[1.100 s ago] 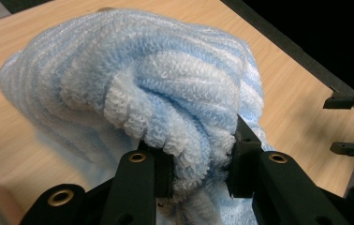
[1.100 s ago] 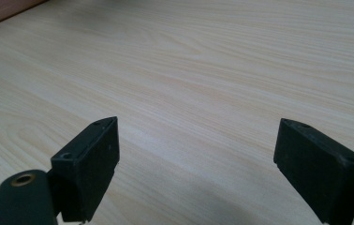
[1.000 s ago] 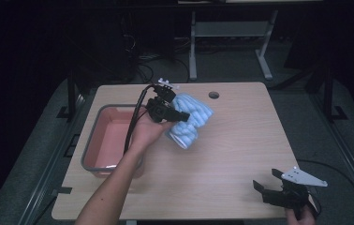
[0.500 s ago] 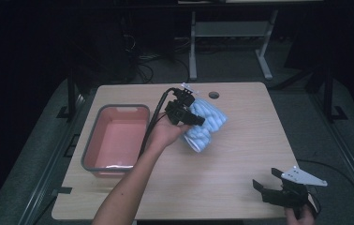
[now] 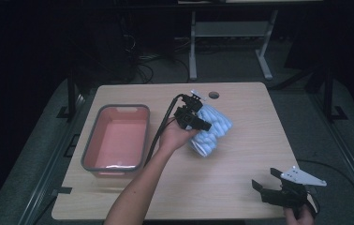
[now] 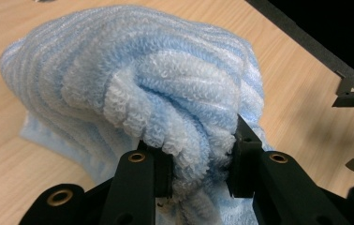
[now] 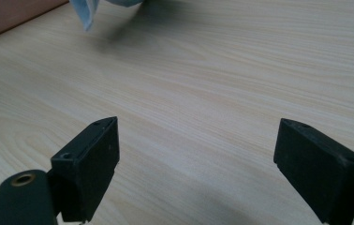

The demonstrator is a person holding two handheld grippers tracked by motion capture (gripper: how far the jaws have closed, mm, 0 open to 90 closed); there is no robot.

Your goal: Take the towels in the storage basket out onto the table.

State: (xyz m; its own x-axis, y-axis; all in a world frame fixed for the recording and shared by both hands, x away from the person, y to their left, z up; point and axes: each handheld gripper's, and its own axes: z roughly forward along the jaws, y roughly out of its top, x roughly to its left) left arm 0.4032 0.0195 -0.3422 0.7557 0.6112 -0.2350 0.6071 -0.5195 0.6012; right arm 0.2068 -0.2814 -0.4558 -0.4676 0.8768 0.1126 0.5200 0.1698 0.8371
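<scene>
**A:** Where is the towel, and how do your grippers stand?

**B:** Your left gripper [image 5: 202, 123] pinches a thick fold of the blue-and-white striped towel [image 5: 210, 131], seen bunched between both jaws in the left gripper view [image 6: 165, 108]. The towel hangs or rests over the middle of the table [image 5: 240, 187], nearer the far edge, to the right of the pink tub [image 5: 118, 139] and apart from it. Your right gripper [image 5: 271, 180] waits near the near right corner, its jaws spread wide with bare wood between them [image 7: 194, 154].

**A:** What could go wrong from here?

**B:** Three risks, as judgements. First, you hold one fold only; the loose bulk may drag on the wood and pull the fold out of the jaws. Second, a trailing corner could catch the tub's rim if you carry the towel back that way. Third, your right gripper is well apart from the towel, so it cannot steady it if it slips.
</scene>
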